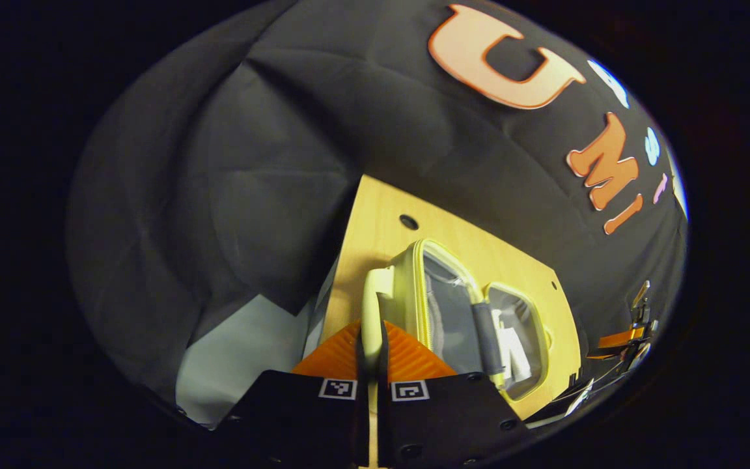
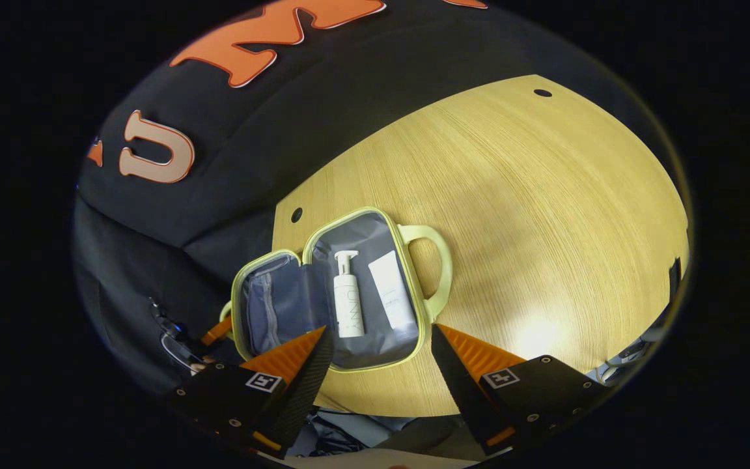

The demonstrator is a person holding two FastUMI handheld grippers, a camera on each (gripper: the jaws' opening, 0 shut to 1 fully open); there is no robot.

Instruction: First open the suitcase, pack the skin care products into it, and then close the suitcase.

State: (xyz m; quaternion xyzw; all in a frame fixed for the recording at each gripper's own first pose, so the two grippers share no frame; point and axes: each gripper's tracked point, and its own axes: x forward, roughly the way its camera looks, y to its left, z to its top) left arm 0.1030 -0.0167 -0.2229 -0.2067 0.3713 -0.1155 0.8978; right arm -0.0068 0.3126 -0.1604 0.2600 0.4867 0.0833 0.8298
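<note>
Left gripper point(image 1: 371, 348): fingers nearly together, both pressing on the pale handle point(image 1: 375, 306) of the suitcase point(image 1: 466, 319). Handle stands edge-on between the two pads, running up from the gap. Grip appears firm; handle sits centred.

Right gripper point(image 2: 381, 345): fingers spread wide, nothing between them. It hovers over the near edge of the open case, apart from it. Its left fingertip overlaps the lower corner of the left half in this view; contact cannot be told.

Suitcase lies open on the wooden table point(image 2: 544, 215), near the table's corner and close to the black cloth wall point(image 1: 284, 130). Shell and zipper rim are pale yellow-green, lining grey. Two halves lie side by side, joined at a hinge down the middle. In the right gripper view, the left half shows a zipped mesh pocket; the right half holds the products.

Pump bottle point(image 2: 347, 296): white, lying flat, pump head pointing to the far side of the case.
Tube point(image 2: 392, 290): white, lying flat just beside the bottle, on the handle side, slightly angled.

In the left gripper view the other gripper shows at the far right edge, beyond the case.
</note>
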